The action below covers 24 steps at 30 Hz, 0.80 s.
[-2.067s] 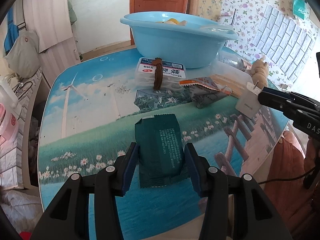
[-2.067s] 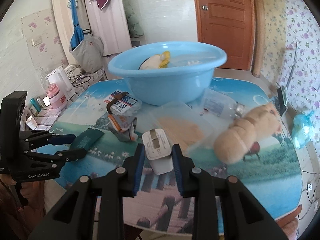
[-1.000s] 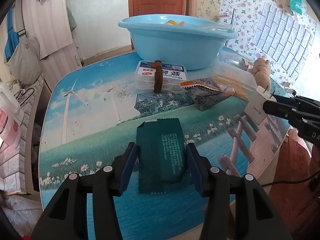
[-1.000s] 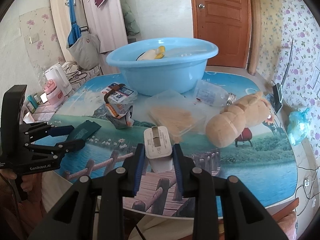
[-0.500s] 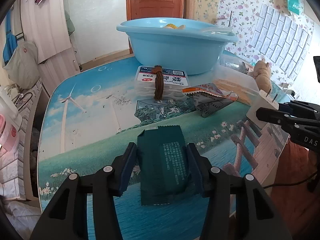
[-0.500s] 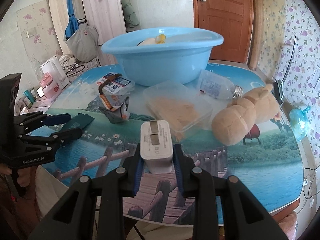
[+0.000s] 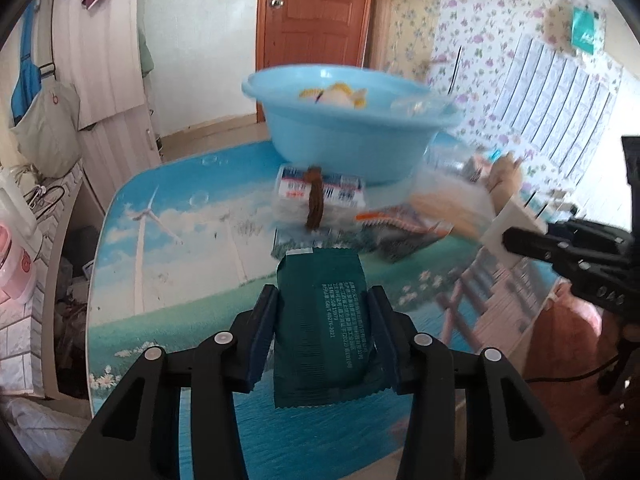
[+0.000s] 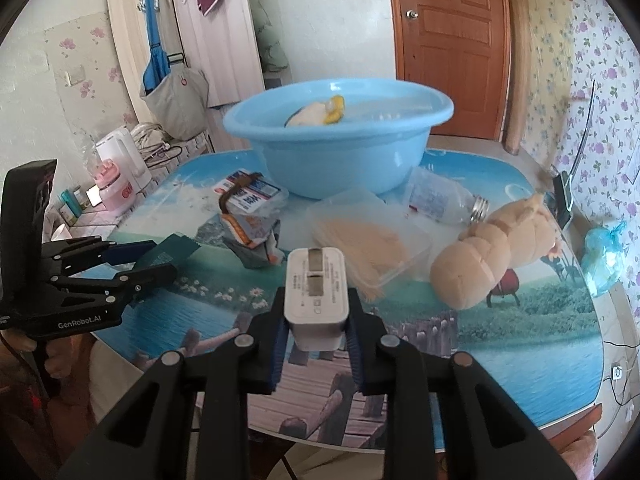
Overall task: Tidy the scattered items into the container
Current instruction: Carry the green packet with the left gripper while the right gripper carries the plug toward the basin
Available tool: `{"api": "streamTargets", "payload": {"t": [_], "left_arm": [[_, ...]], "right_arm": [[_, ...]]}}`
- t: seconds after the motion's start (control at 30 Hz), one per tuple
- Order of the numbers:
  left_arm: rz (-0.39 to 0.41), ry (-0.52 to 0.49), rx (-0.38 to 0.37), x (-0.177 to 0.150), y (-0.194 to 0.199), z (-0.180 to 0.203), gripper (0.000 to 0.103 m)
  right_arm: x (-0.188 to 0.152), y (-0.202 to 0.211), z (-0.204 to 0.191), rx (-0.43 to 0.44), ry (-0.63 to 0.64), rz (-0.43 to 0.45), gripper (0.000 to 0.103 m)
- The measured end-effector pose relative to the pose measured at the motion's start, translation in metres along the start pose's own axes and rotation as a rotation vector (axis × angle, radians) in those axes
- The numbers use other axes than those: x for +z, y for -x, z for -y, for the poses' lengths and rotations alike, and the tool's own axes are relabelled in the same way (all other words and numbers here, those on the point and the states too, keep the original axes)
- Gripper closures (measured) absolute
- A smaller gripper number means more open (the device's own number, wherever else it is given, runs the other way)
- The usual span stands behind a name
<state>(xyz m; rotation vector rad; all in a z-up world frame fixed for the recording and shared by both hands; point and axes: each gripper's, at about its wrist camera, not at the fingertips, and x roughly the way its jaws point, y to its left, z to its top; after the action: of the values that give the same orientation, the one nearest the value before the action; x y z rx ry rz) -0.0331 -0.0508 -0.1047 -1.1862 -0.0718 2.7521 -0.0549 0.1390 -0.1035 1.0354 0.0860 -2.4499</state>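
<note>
My left gripper [image 7: 323, 336] is shut on a dark green snack packet [image 7: 325, 328] and holds it above the table's near edge; it also shows at the left of the right wrist view [image 8: 132, 260]. My right gripper [image 8: 316, 328] is shut on a white charger plug [image 8: 317, 292], held above the table; it shows at the right of the left wrist view [image 7: 512, 236]. The light blue basin [image 8: 340, 148] stands at the far side of the table with a yellow and white item [image 8: 316, 114] inside.
On the scenic-print table [image 8: 520, 320] lie a boxed pack with a brown band [image 8: 244, 192], an orange crumpled wrapper [image 8: 252, 240], a clear lidded box [image 8: 372, 240], a plastic bottle [image 8: 444, 200] and a beige plush toy [image 8: 492, 252]. A kettle [image 8: 124, 160] stands off the table, left.
Both grippers have risen and tilted with their items still held. The packet is now lifted off the table. The basin looks closer and the left view is blurred by motion.
</note>
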Motion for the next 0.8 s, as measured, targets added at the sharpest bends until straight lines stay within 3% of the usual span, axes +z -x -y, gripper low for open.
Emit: {"api": "streamTargets", "payload": {"t": [0.47,0.8], "left_arm": [[0.107,-0.025,0.030,0.041,0.030,0.002,0.058],[0.154,-0.033,0.044,0.080,0.030,-0.002,0.058]], "right_arm": [[0.022,0.029,0.000,0.015,-0.008,0.099,0.078],[0.061,0.036,0.001,0.028,0.029,0.156,0.078]]}}
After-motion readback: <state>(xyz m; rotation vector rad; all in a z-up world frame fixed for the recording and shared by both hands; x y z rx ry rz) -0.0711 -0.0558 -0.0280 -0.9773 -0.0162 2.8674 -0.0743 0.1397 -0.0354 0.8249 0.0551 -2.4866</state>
